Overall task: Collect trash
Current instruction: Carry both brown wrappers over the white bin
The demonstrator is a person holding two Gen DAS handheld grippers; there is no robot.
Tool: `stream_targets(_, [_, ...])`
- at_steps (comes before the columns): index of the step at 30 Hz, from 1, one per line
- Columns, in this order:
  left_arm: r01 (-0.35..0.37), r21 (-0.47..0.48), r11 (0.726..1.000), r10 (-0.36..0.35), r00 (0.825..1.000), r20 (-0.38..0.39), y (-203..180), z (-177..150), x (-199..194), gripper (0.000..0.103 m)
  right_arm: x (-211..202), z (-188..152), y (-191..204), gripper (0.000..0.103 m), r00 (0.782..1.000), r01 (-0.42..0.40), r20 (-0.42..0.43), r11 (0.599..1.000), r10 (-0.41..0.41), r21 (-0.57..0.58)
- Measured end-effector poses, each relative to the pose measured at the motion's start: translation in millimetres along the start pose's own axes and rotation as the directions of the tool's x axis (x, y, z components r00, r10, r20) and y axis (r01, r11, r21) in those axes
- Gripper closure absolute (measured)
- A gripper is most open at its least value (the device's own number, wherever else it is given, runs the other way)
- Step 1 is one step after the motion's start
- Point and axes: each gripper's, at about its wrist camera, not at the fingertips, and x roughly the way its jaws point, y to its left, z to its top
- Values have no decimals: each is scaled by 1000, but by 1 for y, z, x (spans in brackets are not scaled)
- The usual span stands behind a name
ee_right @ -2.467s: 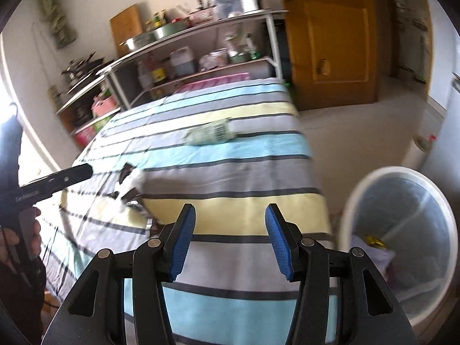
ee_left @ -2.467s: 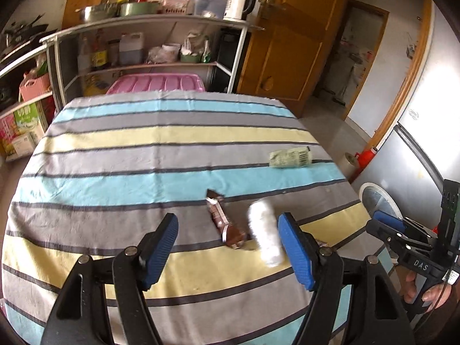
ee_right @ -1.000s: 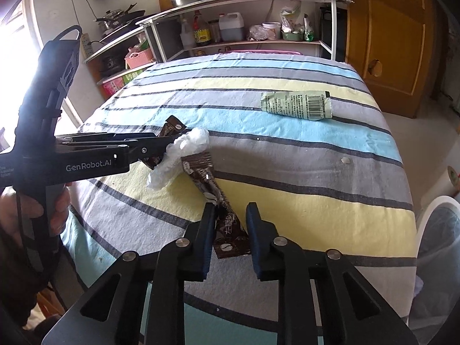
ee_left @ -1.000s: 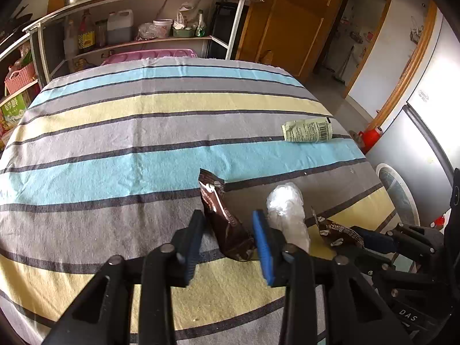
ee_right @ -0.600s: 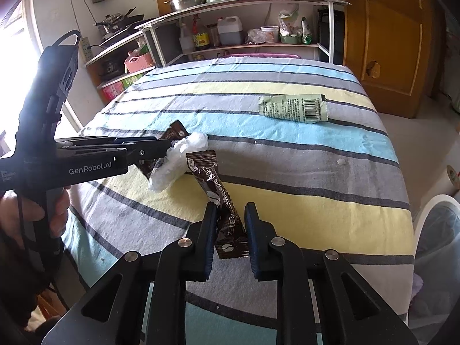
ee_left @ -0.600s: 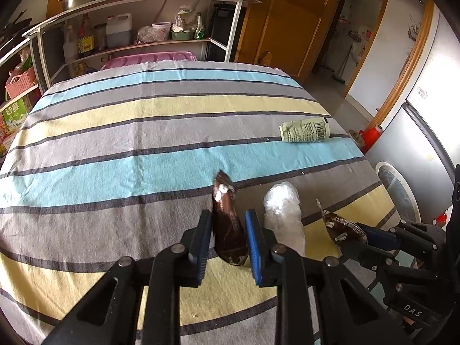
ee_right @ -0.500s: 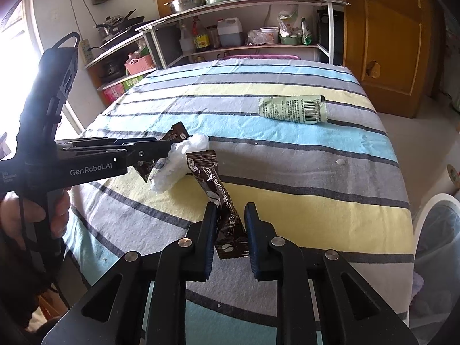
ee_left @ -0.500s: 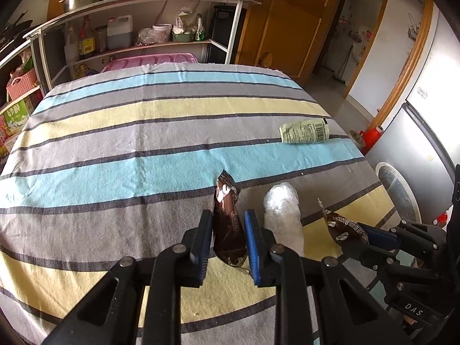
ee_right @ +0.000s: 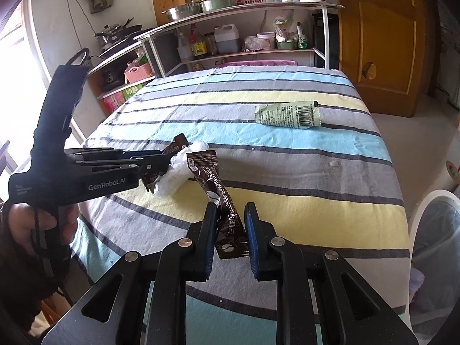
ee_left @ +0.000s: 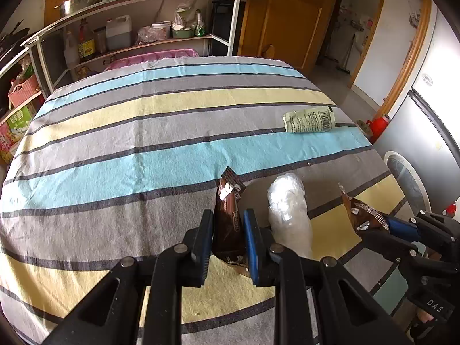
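You hold a gripper in each hand over a table covered by a striped cloth (ee_left: 120,143) of blue, grey and yellow bands.

Your left gripper (ee_left: 229,231) is clenched on a dark brown wrapper (ee_left: 228,218). The wrapper is long and narrow. Its long axis runs along the fingers, so its free end with a torn white patch points away from you, towards the far side of the table. Its near end is between the blue pads.

Your right gripper (ee_right: 230,224) is clenched on a second brown wrapper (ee_right: 218,198) with white lettering. This one is also a long strip. Seen from the right wrist camera, it slants up and to the left from the pads, and its flat free end is raised above the cloth, near the crumpled white plastic.

A crumpled white plastic wad (ee_left: 289,212) lies on the cloth between the two grippers, just beside the left one. Its long axis runs towards and away from you.

A pale green packet (ee_left: 310,120) with a barcode lies flat, well apart from the rest, near the table's right edge. Its long axis runs crosswise, barcode end to the right.

A white bin (ee_right: 434,247) stands on the floor beside the table, on the right.
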Motion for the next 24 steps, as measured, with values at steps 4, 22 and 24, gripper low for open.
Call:
stream_targets(4, [-14,10,1000,14,1000,11,-4,-2,-2,81,-4,-1,-1,83,1000,4,6,1000,-4,4])
stream_targets(22, [70,104,992,-84,987,138,-59,20,-59,82,-64,-2,-37,83,990,68,119,994,-78,90])
stream_targets(24, [92,122,988,-109,983,145,-71,24,-61,82,-72,-4,-44,83,987,84,129,991,-98,105])
